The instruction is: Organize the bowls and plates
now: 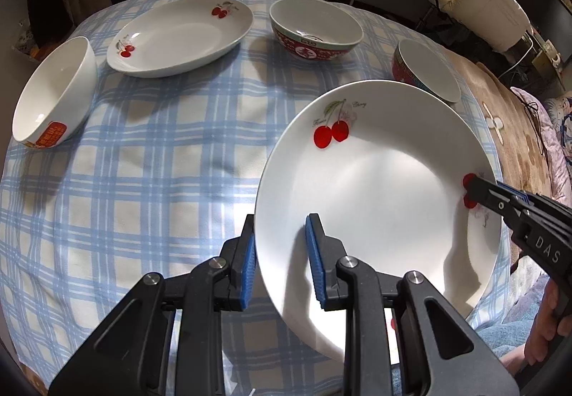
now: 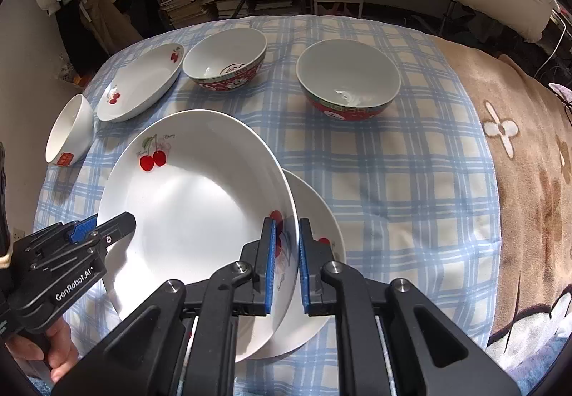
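The left gripper (image 1: 280, 263) fills the near foreground of its own view, its blue pads clamped across the near-left rim of the cherry plate (image 1: 375, 188), one pad inside the dish and one outside. The right gripper (image 2: 286, 265) pinches the opposite rim the same way, jaws nearly together with only the plate's thin edge between them. Held by both grippers, the cherry plate hangs tilted above the checked tablecloth (image 2: 393, 199), its left side higher, directly over a second plate (image 2: 314, 217) that lies flat on the cloth and shows only as a crescent past the held plate's right edge; the two appear not yet nested. So the job looks to be in its early part: one stack of plates is about to form, nothing else is grouped. The held plate is glossy white, shallow and wide-rimmed, with a pair of red cherries and small script near the far rim and another cherry print under the right gripper's pads; it looks clean and empty. Further out, still apart from each other, lie an oval cherry dish (image 1: 182, 34), a plain white bowl (image 1: 53, 95) tipped on its side at the cloth's left edge, and two red-patterned bowls (image 2: 225, 58) (image 2: 348, 79) standing upright at the back.
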Motion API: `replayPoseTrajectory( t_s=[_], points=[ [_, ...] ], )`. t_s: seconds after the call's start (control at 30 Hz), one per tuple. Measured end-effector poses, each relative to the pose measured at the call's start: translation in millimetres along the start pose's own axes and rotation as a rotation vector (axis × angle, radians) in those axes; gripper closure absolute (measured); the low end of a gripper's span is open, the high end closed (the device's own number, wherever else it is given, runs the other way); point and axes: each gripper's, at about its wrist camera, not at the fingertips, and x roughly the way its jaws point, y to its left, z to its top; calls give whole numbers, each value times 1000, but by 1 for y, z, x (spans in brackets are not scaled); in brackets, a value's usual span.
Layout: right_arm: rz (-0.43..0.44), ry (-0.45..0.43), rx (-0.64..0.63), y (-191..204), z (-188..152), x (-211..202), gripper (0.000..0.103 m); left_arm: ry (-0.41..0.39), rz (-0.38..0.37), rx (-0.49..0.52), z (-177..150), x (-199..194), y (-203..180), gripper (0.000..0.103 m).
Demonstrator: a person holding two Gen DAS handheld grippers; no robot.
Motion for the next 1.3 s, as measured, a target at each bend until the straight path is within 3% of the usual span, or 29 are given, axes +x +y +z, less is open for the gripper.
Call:
replayPoseTrajectory(
  t_s=[0.63,1.3],
  points=[
    [-108,121,-17,-3,-7,39,86,73,53,62,-17,31,-18,77],
    [-139,152,28,-1,-10,44,78,21,100,97,-21,22,-21,76]
  ],
)
